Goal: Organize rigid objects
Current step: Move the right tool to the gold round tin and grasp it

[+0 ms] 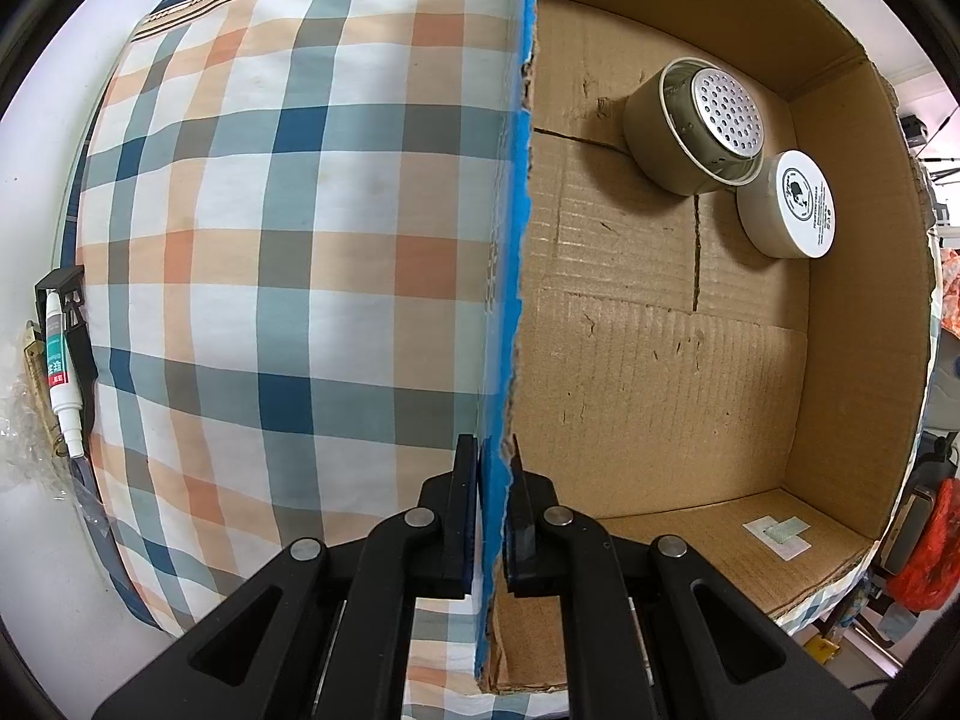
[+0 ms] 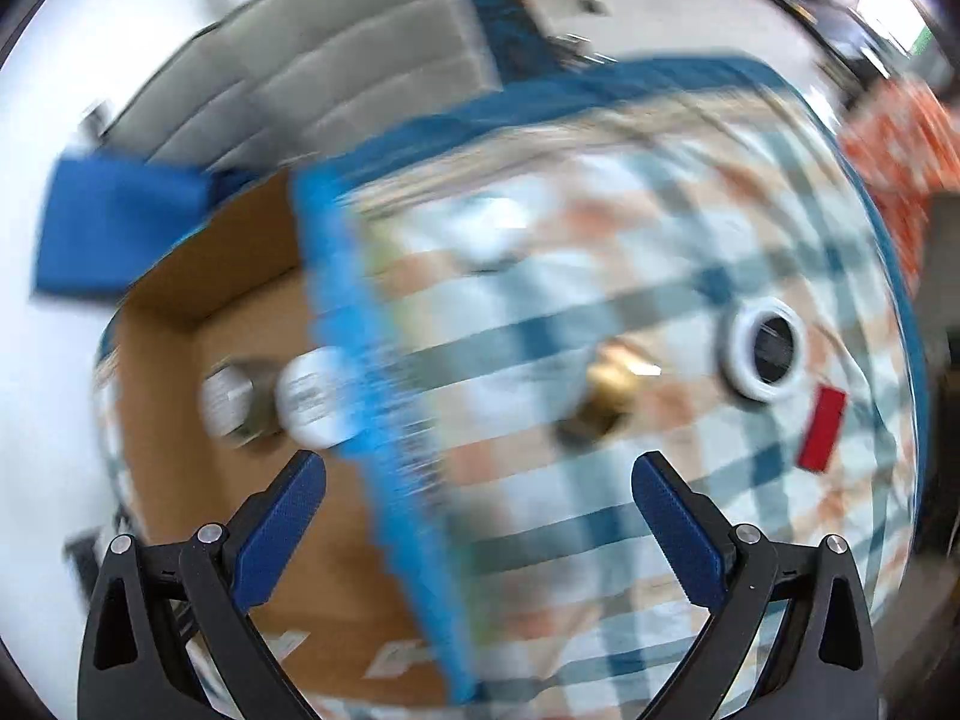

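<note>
We see a corrugated cardboard box [image 1: 690,360], blue outside, its brown inside scuffed, filling the right half of the left wrist frame. In its upper right corner lie a beige tin [image 1: 690,126] on its side, holding a perforated metal insert [image 1: 726,114], and touching it a round white jar [image 1: 789,213]. Our left gripper [image 1: 492,516] is clamped on the box's torn wall. The checked cloth [image 1: 288,228] looks soft. In the blurred right wrist frame our right gripper [image 2: 480,492] stands wide and empty; at right on the cloth sit a white ring [image 2: 765,354], a brass piece [image 2: 606,390] and a red block [image 2: 822,429].
</note>
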Action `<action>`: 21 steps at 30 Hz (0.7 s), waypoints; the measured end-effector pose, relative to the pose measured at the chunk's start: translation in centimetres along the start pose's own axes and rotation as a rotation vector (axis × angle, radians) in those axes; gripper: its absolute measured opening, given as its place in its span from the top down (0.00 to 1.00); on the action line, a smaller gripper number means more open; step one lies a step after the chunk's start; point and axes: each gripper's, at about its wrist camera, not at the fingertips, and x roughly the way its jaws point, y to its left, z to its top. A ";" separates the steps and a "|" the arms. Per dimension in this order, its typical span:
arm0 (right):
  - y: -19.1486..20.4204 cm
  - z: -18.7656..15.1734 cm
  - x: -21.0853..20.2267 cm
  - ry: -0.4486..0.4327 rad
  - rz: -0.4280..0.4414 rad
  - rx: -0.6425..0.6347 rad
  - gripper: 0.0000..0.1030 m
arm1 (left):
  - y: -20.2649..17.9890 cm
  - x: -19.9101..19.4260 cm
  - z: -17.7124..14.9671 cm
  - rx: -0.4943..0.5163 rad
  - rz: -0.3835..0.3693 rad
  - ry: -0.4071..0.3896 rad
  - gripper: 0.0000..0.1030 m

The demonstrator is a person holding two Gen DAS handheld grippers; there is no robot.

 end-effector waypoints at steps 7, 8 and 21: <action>-6.5 2.4 5.5 0.069 0.002 0.171 0.03 | -0.2 0.0 0.1 0.005 0.010 0.002 0.96; -6.6 2.6 6.0 0.075 -0.002 0.171 0.05 | -0.2 0.0 0.1 0.006 0.012 0.002 0.96; -4.0 2.5 8.7 0.070 -0.266 -0.033 0.71 | -0.2 0.3 0.1 0.004 0.011 0.004 0.96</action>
